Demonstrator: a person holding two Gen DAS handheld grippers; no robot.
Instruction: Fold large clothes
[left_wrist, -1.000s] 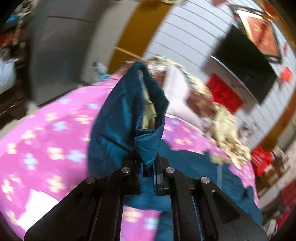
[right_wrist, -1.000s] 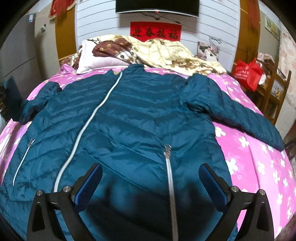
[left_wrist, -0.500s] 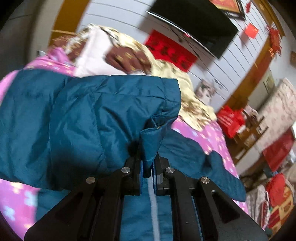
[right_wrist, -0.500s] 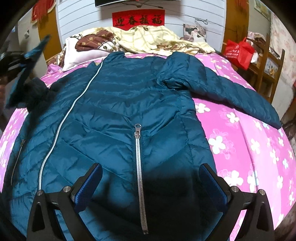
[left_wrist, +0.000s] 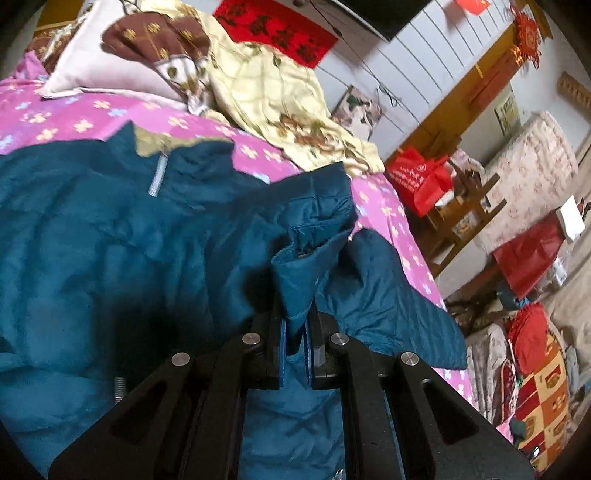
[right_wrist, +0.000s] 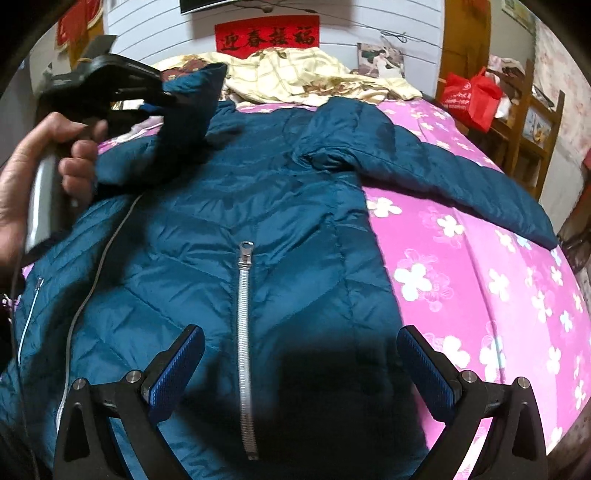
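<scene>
The left gripper (left_wrist: 295, 332) has its fingers clenched on the jacket's cuff (left_wrist: 314, 236), lifted over the jacket (right_wrist: 258, 206); the right gripper (right_wrist: 299, 365) hovers spread wide above the hem.

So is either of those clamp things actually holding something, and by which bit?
Yes. The left gripper is shut on the jacket, pinching the cuff end of its sleeve. The right gripper is open, holding nothing.

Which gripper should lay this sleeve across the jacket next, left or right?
Left. The left gripper is shut on the sleeve cuff, lifted over the jacket; the right gripper hovers open.
</scene>
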